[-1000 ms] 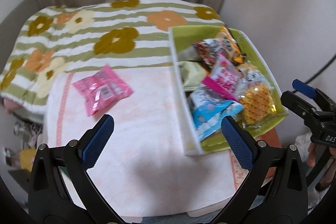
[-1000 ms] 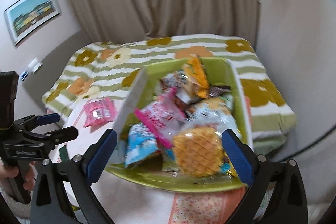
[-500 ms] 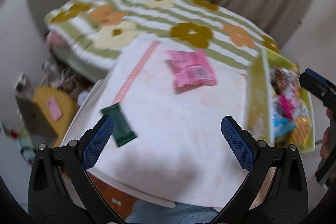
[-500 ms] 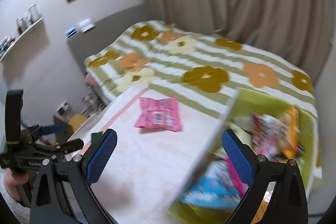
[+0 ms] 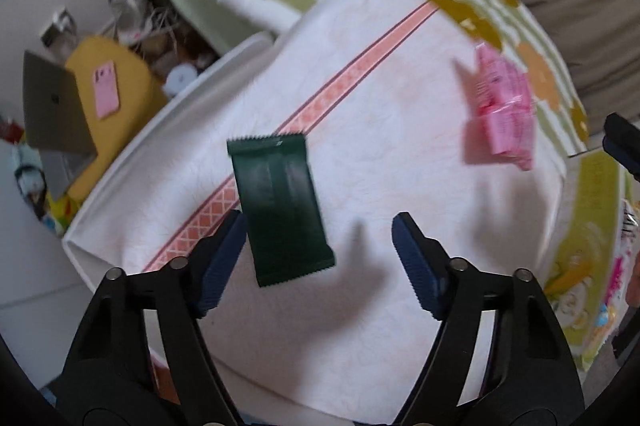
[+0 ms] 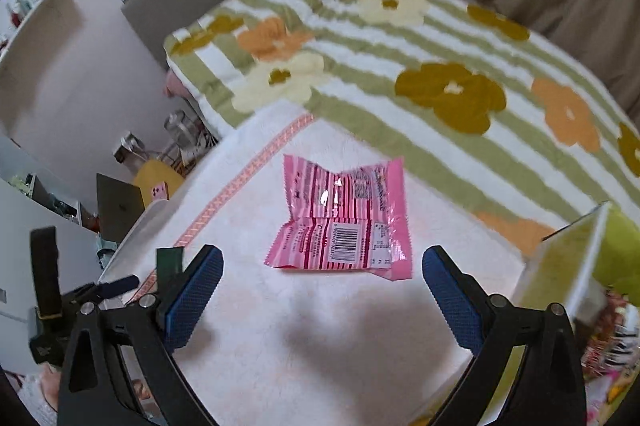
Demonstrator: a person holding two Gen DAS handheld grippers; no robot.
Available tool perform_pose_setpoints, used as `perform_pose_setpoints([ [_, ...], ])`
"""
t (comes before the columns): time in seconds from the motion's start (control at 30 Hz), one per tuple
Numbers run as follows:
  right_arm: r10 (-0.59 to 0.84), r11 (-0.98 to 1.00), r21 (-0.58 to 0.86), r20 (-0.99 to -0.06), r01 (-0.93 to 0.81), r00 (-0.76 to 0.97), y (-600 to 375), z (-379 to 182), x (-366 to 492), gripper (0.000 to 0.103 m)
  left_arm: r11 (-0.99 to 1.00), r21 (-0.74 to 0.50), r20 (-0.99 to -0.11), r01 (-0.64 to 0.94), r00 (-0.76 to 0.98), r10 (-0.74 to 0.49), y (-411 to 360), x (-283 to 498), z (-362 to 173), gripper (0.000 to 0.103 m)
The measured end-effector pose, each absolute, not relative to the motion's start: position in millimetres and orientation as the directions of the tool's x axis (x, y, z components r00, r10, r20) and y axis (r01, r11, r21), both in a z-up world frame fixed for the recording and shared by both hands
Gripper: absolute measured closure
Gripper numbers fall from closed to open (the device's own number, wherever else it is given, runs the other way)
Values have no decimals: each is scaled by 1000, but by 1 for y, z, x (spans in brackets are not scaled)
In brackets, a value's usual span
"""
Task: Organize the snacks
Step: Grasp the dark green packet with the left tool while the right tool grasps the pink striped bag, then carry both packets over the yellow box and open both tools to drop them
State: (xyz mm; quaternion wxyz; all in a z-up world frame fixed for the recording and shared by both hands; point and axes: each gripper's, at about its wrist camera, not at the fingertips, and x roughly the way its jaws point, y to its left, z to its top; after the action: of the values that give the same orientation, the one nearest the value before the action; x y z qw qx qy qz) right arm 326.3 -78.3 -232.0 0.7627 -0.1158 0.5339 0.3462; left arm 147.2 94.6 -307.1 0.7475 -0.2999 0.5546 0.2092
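Two claws hung over the white-clothed bench (image 5: 400, 326). The left claw (image 5: 318, 232) pointed steeply down, its jaws having just been closing yet still apart; the dark green foil snack wrapper (image 5: 280, 206) lay flat on the cloth just ahead of them, its near edge beside the left blue pad (image 5: 220, 262), though contact could not be judged. The right claw (image 6: 322, 280) stood wide and gripped nothing, with the crinkled pink striped snack packet (image 6: 344, 222) lying barcode-up ahead of its fingertips. A lime-green storage box (image 6: 560, 266) filled with snacks sat at the bench's right edge, beside a flower-patterned striped bedspread (image 6: 400, 58).
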Motion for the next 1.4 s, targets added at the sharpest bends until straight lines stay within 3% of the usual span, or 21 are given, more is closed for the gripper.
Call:
perform_pose_setpoints([
  [0.37,339,741,196,-935,-642,106,-64,-277,358,4,777,-75,-975,-625,208,74,90,163,-336,41],
  [0.53,316,725,185,-945,-664,82,-54,-289,363,4,808,-25,-974,-589,198,114,90,164,-332,61],
  [1.03,322,727,241,-947,-643,9,-27,-319,381,3,822,-98,-963,-561,261,63,93,170,-315,61],
  [1.23,262,697,137,-962,-704,73,-12,-328,371,4,822,-129,-955,-555,293,48,94,172,-305,61],
  [1.4,262,692,96,-957,-716,125,-16,-322,368,28,826,-139,-949,-546,313,47,94,174,-296,61],
])
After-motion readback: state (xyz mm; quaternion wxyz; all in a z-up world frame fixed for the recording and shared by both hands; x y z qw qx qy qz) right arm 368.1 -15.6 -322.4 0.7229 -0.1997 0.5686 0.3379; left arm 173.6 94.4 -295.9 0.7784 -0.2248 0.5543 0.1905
